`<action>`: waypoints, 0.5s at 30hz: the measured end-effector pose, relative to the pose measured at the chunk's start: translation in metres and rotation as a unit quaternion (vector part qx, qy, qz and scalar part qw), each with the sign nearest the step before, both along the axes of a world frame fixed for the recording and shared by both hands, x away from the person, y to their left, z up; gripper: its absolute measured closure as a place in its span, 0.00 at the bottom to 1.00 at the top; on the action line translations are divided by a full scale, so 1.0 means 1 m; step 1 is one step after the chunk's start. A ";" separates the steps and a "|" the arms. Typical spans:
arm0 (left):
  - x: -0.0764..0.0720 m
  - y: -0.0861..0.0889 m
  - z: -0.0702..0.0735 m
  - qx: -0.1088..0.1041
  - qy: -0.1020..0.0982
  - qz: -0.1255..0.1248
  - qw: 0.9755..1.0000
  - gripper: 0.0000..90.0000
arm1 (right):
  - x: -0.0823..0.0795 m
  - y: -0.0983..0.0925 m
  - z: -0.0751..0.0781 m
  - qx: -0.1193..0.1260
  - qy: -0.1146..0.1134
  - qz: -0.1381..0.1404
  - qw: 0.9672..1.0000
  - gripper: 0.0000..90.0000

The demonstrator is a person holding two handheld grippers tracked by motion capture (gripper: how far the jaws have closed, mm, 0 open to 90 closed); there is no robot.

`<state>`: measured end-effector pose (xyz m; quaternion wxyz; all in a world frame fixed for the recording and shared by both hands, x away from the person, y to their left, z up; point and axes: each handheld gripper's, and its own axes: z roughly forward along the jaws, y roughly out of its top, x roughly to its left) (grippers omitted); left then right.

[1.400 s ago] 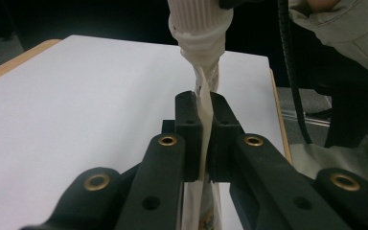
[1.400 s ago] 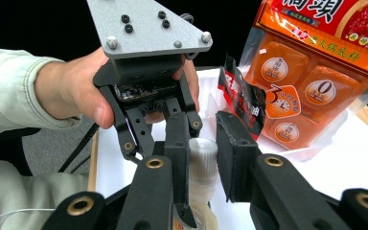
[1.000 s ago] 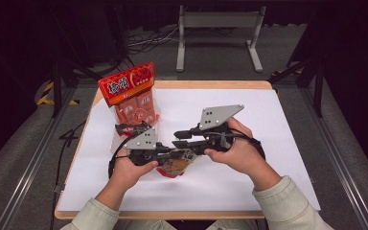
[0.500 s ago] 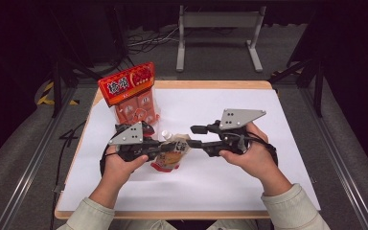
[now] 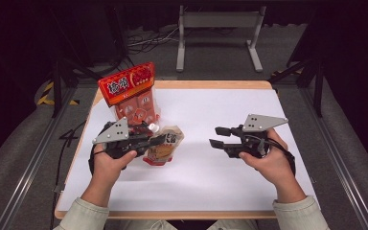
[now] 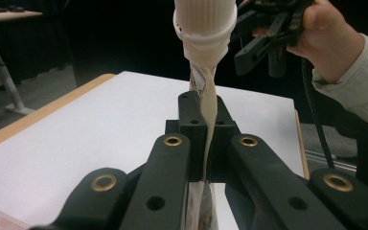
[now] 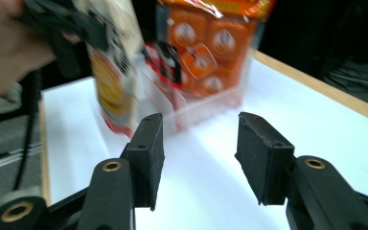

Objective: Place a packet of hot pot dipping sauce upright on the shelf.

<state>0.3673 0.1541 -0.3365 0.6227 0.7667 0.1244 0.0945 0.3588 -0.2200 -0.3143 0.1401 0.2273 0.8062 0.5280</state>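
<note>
A: What does the left tool (image 5: 159, 139) hold?

B: Its jaws are clamped on a flat spouted pouch (image 5: 164, 146), beige with an orange and red print. In the left gripper view the pouch's thin edge runs straight up between the two black jaws, and its white ribbed cap (image 6: 204, 19) stands above the jaw tips. From above, the pouch hangs from the front of the left tool, with its lower end close to the white surface (image 5: 230, 187); whether it touches is unclear.

A: And the right tool (image 5: 218, 136)?

B: It holds nothing. Its jaws stand apart and have just been opening, with bare white surface between the pads in the right gripper view. From above it sits well to the right of the pouch, and its jaws point toward the left tool.

A: What else is near the tools?

B: Just beyond the left tool stands an orange snack bag (image 5: 130, 93) with a red header and small orange packets visible through its clear front. In the right gripper view that bag lies straight ahead of the open jaws, and the pouch, blurred, is ahead and to the left, beside the person's left hand (image 7: 9, 45).

A: Where are the hands?

B: Each hand grips its tool from behind, and pale sleeves enter from the near edge. In the left gripper view the right hand (image 6: 333, 40) and its tool appear beyond the cap, to its right.
</note>
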 end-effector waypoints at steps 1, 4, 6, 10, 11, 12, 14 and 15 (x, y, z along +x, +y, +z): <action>0.000 0.001 0.000 -0.002 -0.002 0.001 1.000 0.98 | 0.001 -0.002 -0.001 -0.012 0.000 -0.009 1.000 0.59; -0.001 0.003 0.002 -0.008 -0.006 0.007 1.000 0.98 | 0.002 -0.005 -0.003 -0.014 0.006 -0.015 1.000 0.59; -0.002 0.006 0.004 -0.012 -0.013 0.012 1.000 0.98 | 0.002 -0.007 -0.004 -0.016 0.006 -0.020 1.000 0.59; -0.004 0.009 0.008 -0.022 -0.030 0.022 0.999 0.98 | 0.003 -0.009 -0.004 -0.013 0.009 -0.025 1.000 0.58; -0.005 0.010 0.009 -0.025 -0.033 0.024 0.999 0.98 | 0.003 -0.009 -0.005 -0.012 0.010 -0.026 1.000 0.58; -0.004 0.012 0.011 -0.028 -0.036 0.028 0.999 0.98 | 0.004 -0.010 -0.005 -0.012 0.011 -0.026 1.000 0.58; -0.004 0.016 0.012 -0.032 -0.037 0.034 0.998 0.98 | 0.004 -0.010 -0.007 -0.013 0.013 -0.026 1.000 0.59; -0.003 0.018 0.013 -0.033 -0.039 0.037 0.998 0.98 | 0.005 -0.010 -0.007 -0.013 0.014 -0.026 0.999 0.59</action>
